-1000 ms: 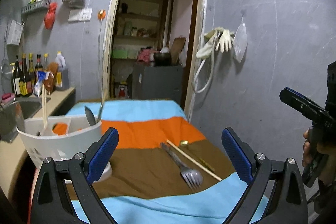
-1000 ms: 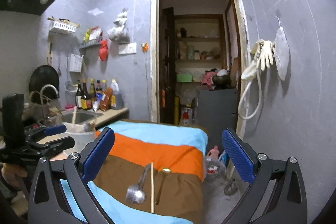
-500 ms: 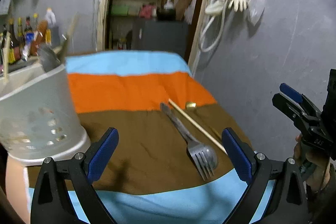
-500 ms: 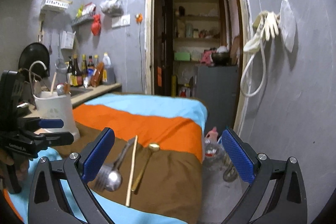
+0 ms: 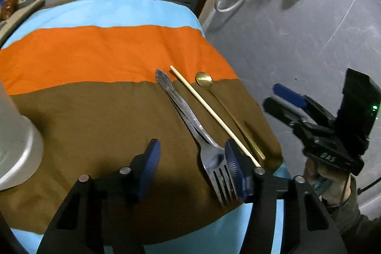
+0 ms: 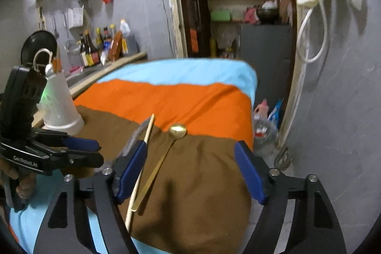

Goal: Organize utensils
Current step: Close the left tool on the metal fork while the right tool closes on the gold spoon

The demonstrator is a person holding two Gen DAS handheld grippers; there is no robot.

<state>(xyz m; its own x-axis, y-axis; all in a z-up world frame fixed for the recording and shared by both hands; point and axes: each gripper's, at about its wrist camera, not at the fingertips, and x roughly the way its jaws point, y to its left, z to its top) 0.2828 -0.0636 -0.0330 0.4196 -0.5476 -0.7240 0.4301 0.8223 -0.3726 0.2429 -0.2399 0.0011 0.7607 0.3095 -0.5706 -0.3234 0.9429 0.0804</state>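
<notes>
Left wrist view: the left gripper (image 5: 190,154) hovers over the striped cloth (image 5: 95,111), its jaws closing with only cloth between them; the fork (image 5: 215,168) lies beside its right finger. Right gripper (image 6: 190,173), also closing, straddles the gold spoon (image 6: 157,168), gripping nothing; the chopstick (image 6: 140,173) lies by its left finger. A white holder (image 6: 59,108) stands far left.

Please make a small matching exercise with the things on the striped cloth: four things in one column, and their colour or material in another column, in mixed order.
Things:
1. fork
2. long-handled spoon
3. chopstick
4. utensil holder

Descriptions:
A. pale wood
B. white plastic
C. silver metal
D. gold colour

Pairs: 1-C, 2-D, 3-A, 4-B
</notes>
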